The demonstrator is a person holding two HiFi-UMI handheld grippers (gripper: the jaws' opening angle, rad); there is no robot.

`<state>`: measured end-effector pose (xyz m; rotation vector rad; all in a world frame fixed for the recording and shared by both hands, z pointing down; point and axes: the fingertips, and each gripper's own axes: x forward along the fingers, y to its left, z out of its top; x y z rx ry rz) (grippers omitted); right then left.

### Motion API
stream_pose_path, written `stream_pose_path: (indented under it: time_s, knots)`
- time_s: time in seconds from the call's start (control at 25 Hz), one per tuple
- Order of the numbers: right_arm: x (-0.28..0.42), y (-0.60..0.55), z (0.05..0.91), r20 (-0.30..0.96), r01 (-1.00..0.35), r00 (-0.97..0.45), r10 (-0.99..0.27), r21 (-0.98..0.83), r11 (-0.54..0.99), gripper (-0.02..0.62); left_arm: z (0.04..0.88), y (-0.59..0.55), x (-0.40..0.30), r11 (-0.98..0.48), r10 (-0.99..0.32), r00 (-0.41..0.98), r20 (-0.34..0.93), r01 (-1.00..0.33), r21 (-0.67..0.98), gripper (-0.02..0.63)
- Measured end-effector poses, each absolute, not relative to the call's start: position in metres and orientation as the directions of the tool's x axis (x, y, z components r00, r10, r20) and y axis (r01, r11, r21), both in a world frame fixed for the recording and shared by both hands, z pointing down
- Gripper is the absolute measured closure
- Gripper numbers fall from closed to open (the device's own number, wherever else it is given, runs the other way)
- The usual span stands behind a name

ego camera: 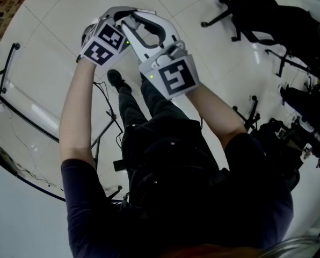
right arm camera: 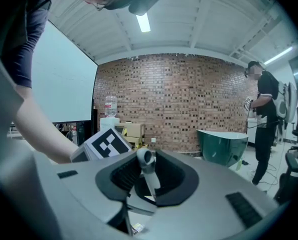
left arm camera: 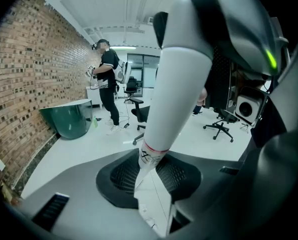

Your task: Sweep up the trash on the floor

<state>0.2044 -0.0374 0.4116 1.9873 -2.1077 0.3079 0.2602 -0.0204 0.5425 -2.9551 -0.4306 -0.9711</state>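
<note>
The left gripper (left arm camera: 149, 170) is closed on a white handle (left arm camera: 175, 99), which narrows to a red ring and a tapered tip right where the pads meet it. The right gripper (right arm camera: 146, 184) has its jaws closed on the thin grey end of a handle (right arm camera: 146, 160) with a hanging hole at the top. I cannot tell whether these are two ends of one sweeping tool or two separate tools, since the working end shows in no view.

The trash is down on the white floor (ego camera: 68, 15). The only likely piece I can find is a small pale scrap (right arm camera: 134, 228), seen through the gap below the right jaws and too small to be sure of.

Slipping looks like the main risk. Both grips sit on narrow, smooth, tapered parts, so a sideways push against the floor could make a handle twist or slide out between the pads. The right grip is at the very tip, where there is little to hold.

The two grippers are also held close together in front of the person, so a wide sweep could knock one against the other and loosen a grip.

Loose cables (ego camera: 103, 98) lie on the floor beside the person's shoe (ego camera: 115, 79). A stroke through there could snag them, or drag trash under them. With the sweeping end unseen, a stroke could also miss the scrap or flick it toward the chair legs (ego camera: 219, 18).
</note>
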Motion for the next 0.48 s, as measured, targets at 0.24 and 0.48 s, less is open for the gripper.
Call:
stream_pose_path:
  time_s: [0.24, 0.48]
  knots:
    - [0.180, -0.031, 0.416, 0.309, -0.999, -0.048, -0.950, 0.004, 0.052, 0.494, 0.547, -0.016, 0.236, -0.950, 0.287, 0.735, 0.615, 0.300, 0.086, 0.508]
    - [0.154, -0.028, 0.422, 0.309, -0.998, -0.064, -0.949, -0.023, 0.059, 0.491, 0.552, -0.014, 0.210, -0.948, 0.291, 0.726, 0.623, 0.305, 0.088, 0.508]
